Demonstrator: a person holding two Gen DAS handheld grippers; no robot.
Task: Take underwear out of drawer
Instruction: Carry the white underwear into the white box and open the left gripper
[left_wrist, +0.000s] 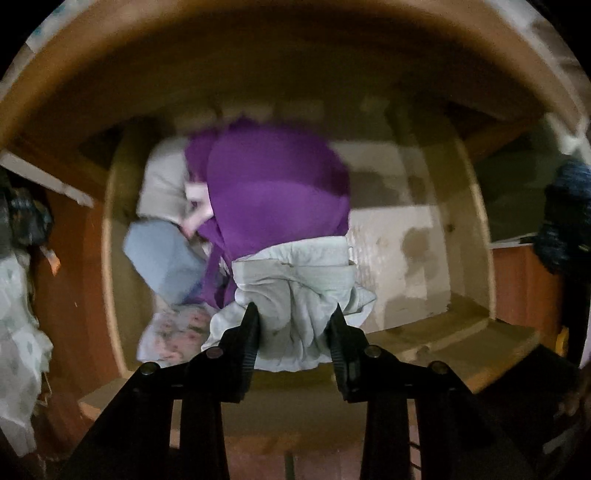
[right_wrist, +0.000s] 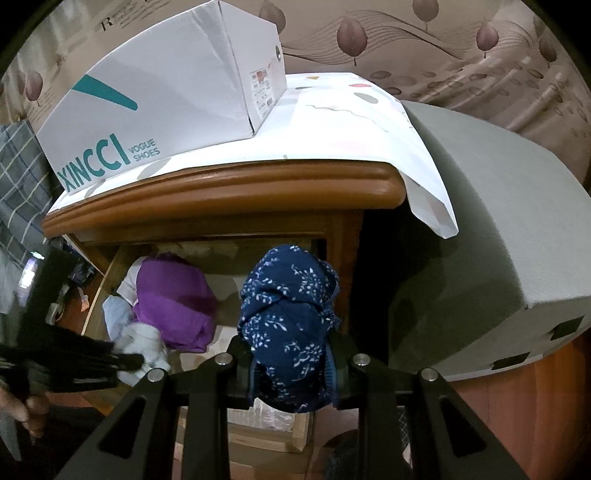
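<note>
In the left view the left gripper (left_wrist: 293, 314), clamped on a pale garment (left_wrist: 295, 280) above the drawer (left_wrist: 424, 325), wanted a straight lift clear of the blurred purple cloth (left_wrist: 273, 184), while in the right view the right gripper (right_wrist: 291, 350), pinching navy underwear (right_wrist: 288, 314) outside, hid the drawer's right half.

The drawer (left_wrist: 436, 332) is of pale raw wood, matt and a little rough, with darker stains on its bottom. The cabinet top edge (right_wrist: 221, 192) is brown wood with a smooth, glossy varnish. On it lies a thin white paper sheet (right_wrist: 351, 125) and a white cardboard shoe box (right_wrist: 166, 96), both matt. The purple garment (left_wrist: 273, 188) is soft matt cloth; the pale grey underwear (left_wrist: 295, 295) is thin, creased cloth. The navy printed underwear (right_wrist: 291, 317) looks like soft cotton. The gripper fingers (left_wrist: 251, 339) are black matt plastic with ribbed pads.
</note>
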